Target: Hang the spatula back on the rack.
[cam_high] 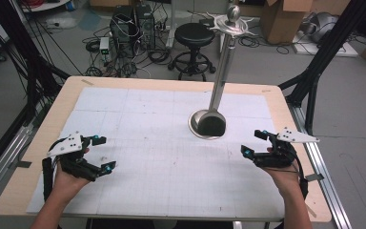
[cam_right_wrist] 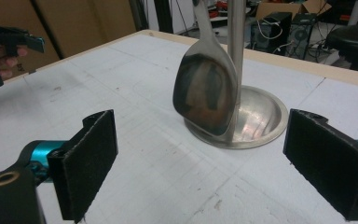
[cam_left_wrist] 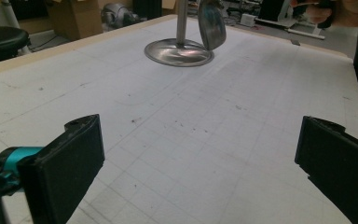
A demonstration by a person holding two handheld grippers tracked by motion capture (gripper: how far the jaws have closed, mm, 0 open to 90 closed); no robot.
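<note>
Clearly, both your left tongs [cam_high: 100, 153] and right tongs [cam_high: 253, 143] gape empty. The steel ladle [cam_high: 213, 122] hangs on its stand [cam_high: 228, 57] mid-surface [cam_high: 138, 143]; expect stiff, slippery metal, so pinch the handle.

The spoon [cam_right_wrist: 207, 91] runs off the top of the right gripper view, its handle cut away, and its bowl covers part of the pole [cam_right_wrist: 235, 56] behind. In the left gripper view the stand [cam_left_wrist: 179, 50] loses its top, and the right hand [cam_left_wrist: 349, 11] is clipped at the corner.
</note>
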